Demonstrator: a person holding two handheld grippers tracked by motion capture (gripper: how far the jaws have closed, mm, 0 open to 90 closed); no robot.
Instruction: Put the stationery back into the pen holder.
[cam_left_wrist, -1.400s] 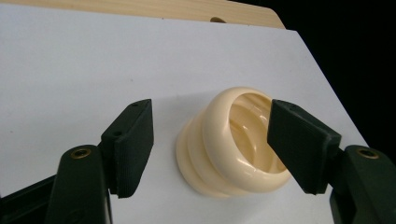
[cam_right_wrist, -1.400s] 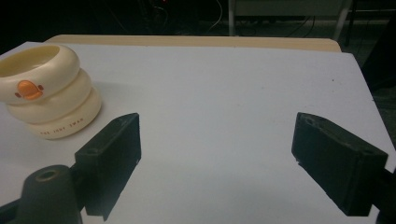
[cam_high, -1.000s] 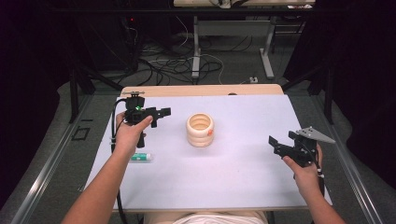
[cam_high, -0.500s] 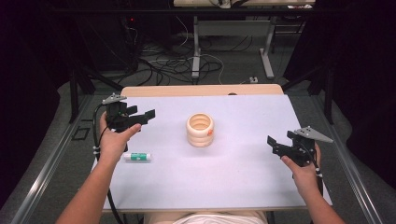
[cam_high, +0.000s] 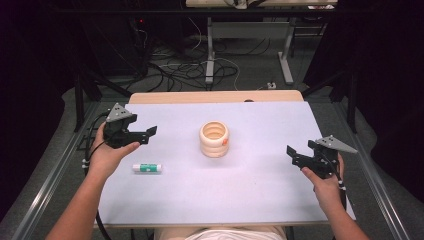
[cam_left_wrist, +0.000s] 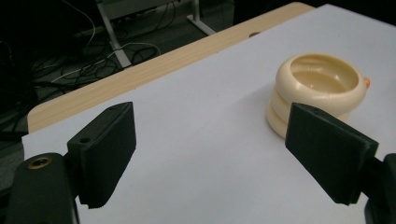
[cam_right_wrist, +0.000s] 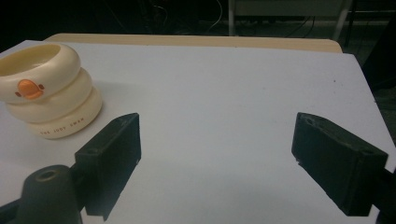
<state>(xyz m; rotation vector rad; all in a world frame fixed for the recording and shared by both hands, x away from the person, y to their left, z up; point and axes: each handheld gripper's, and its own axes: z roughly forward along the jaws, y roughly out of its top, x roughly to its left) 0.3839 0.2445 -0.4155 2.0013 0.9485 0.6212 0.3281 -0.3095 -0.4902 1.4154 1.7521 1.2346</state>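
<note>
The wide table with the pale lilac-white sheet on top (cam_high: 240, 195) took most of the place in front of the person, and a strip of light wood stayed bare at its far edge. Near the middle of the sheet stood the cream-coloured plastic cup made of three stacked rings (cam_high: 214, 140), upright, with a small orange duck mark on its side.

The black left gripper (cam_high: 146, 135) was held in the left hand (cam_high: 107, 155) above the left part of the sheet. Its jaws were spread wide and held nothing. In the left gripper view the cup (cam_left_wrist: 317, 91) sat beyond the right finger (cam_left_wrist: 327, 156), ahead of the jaws and not between them, well apart from both pads.

The black right gripper (cam_high: 295, 155) was over the right part of the sheet, also wide open and empty. In the right gripper view the cup (cam_right_wrist: 46, 91) lay to the left, beyond the left finger (cam_right_wrist: 112, 158), touching nothing.

The small white tube with a green label (cam_high: 147, 168) lay flat on the sheet, just beside the left hand and below the left gripper, apart from the cup.
</note>
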